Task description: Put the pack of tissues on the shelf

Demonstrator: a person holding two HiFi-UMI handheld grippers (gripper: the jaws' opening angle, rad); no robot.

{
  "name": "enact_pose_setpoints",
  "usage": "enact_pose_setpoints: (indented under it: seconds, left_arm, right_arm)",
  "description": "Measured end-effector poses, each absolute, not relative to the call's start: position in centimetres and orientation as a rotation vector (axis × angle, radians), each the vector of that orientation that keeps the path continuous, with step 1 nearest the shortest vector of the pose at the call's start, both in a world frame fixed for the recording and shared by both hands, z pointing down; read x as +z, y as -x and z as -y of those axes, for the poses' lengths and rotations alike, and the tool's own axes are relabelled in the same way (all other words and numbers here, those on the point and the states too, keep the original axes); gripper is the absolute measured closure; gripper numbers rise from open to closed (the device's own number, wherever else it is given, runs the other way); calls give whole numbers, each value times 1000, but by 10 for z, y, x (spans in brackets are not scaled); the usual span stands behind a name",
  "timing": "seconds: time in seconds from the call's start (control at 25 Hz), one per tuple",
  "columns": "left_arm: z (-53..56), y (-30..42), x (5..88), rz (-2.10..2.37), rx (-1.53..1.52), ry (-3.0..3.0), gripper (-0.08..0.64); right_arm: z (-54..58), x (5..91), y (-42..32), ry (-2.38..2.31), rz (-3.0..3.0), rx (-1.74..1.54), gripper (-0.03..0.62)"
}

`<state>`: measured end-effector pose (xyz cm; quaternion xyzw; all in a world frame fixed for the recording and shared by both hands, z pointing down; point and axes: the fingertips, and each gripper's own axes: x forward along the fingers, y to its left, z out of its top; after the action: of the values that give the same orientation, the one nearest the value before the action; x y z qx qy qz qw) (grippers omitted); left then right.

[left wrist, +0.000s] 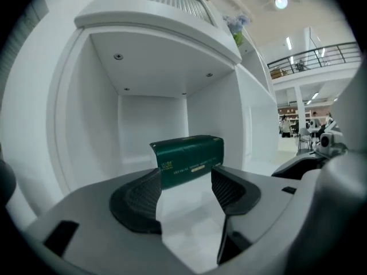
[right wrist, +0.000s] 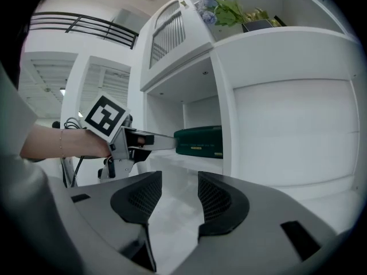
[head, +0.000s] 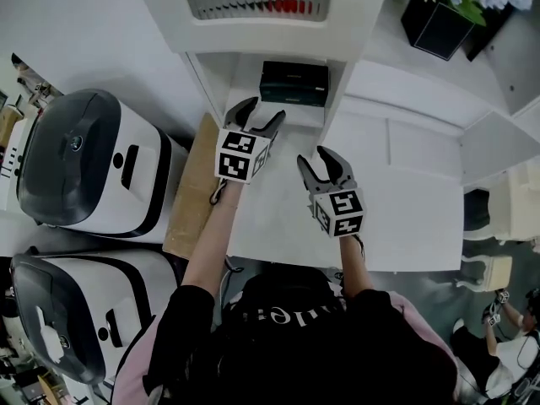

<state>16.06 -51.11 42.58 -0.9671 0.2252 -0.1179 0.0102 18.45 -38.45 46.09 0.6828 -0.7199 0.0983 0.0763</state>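
Forearms reach over a white counter toward a shelf that holds a dark green pack of tissues.
Closest, the person's bare forearms carry both grippers. Next, the right gripper hovers above the counter, jaws partly apart and empty. Farther forward, the left gripper sits at the shelf's opening, jaws spread wide with nothing between them. Beyond it, the pack of tissues lies flat inside the compartment, clear of both grippers.

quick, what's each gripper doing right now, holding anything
left gripper: open, empty; the pack of tissues lies just beyond its jaws, untouched.
right gripper: open, empty.
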Motion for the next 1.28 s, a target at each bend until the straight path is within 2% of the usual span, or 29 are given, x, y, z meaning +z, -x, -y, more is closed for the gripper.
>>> enact_pose_setpoints:
  seconds: [0.84,1.28]
  left_arm:
    - [291,19,459,-541,-274,3221,281]
    - [198,87,468,-589,-250,3254,284]
  right_arm:
    - [288,457,-62,-1905,2364,384,400]
    - [211,451,-10,-1890,2393,347,480]
